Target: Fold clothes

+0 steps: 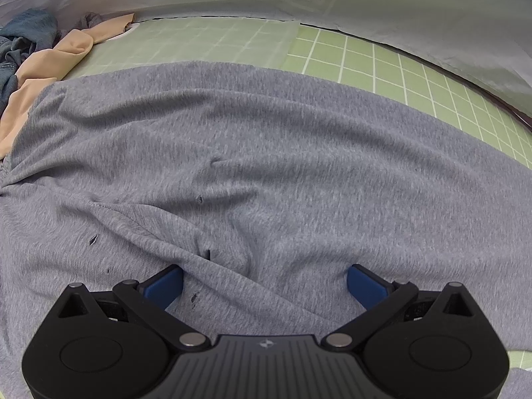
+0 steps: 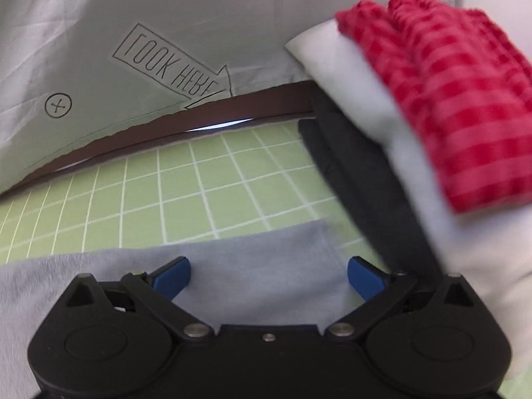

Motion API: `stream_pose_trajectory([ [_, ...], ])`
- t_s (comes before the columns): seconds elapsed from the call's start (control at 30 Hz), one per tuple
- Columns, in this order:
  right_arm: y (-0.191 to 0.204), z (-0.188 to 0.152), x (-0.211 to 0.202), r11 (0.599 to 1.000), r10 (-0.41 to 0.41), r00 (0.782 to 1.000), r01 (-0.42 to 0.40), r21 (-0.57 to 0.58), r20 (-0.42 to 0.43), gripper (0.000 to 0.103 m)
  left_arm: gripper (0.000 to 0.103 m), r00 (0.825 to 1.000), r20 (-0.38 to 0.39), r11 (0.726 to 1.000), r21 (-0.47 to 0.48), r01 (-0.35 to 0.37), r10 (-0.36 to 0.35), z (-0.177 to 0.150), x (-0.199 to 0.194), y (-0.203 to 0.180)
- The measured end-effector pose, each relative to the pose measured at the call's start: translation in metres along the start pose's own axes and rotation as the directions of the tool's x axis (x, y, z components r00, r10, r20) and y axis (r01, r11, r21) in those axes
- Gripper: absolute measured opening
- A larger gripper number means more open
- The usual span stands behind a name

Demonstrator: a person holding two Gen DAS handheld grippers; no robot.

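Note:
A grey knit garment (image 1: pixel 266 153) lies spread and wrinkled over the green grid mat (image 1: pixel 392 66), filling most of the left wrist view. My left gripper (image 1: pixel 265 282) is open just above it, its blue pads (image 1: pixel 166 284) wide apart over a fold. In the right wrist view the garment's corner (image 2: pixel 259 252) lies on the mat (image 2: pixel 186 186). My right gripper (image 2: pixel 268 279) is open over that corner, with nothing held.
A pile of beige (image 1: pixel 60 53) and blue denim clothes (image 1: pixel 23 40) sits at the far left. A stack of folded clothes, red checked (image 2: pixel 442 99) on white (image 2: pixel 359 86) on dark (image 2: pixel 365 179), stands at the right. A white sheet (image 2: pixel 133 33) hangs behind.

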State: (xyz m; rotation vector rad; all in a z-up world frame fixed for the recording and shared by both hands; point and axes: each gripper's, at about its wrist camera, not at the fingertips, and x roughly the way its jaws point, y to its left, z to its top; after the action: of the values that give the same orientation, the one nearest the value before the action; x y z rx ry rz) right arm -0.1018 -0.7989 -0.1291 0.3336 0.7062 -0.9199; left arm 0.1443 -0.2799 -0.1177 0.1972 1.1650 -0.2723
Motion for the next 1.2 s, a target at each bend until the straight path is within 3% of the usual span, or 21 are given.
stream_pose_trajectory([
  [0.1,0.0,-0.009,-0.033,0.999,0.046,0.998,-0.045,-0.018,0.031,0.103,0.103,1.0,-0.011,1.0,0.003,0.013,-0.013,0.001,-0.002,0.001],
  [0.3,-0.001,-0.06,-0.124,0.993,0.102,0.994,-0.103,0.056,0.033,0.103,0.103,0.994,0.073,0.996,-0.009,0.087,-0.086,-0.016,-0.043,0.009],
  [0.47,-0.008,-0.125,-0.187,0.977,0.175,0.984,-0.168,0.13,-0.04,0.103,0.103,0.991,0.079,0.994,0.024,0.103,-0.105,-0.055,-0.07,0.019],
  [0.57,-0.007,-0.157,-0.215,0.985,0.148,0.987,-0.141,0.098,-0.069,0.103,0.103,0.992,0.051,0.993,0.032,0.116,-0.117,-0.081,-0.076,0.029],
  [0.97,-0.029,-0.225,-0.265,0.995,0.09,0.981,-0.08,0.066,-0.173,0.103,0.103,0.99,-0.035,0.991,0.017,0.135,-0.134,-0.159,-0.084,0.051],
  [1.2,-0.028,-0.252,-0.282,0.988,0.128,0.964,-0.102,0.12,-0.234,0.103,0.103,0.99,-0.055,0.991,0.015,0.134,-0.133,-0.183,-0.087,0.07],
])
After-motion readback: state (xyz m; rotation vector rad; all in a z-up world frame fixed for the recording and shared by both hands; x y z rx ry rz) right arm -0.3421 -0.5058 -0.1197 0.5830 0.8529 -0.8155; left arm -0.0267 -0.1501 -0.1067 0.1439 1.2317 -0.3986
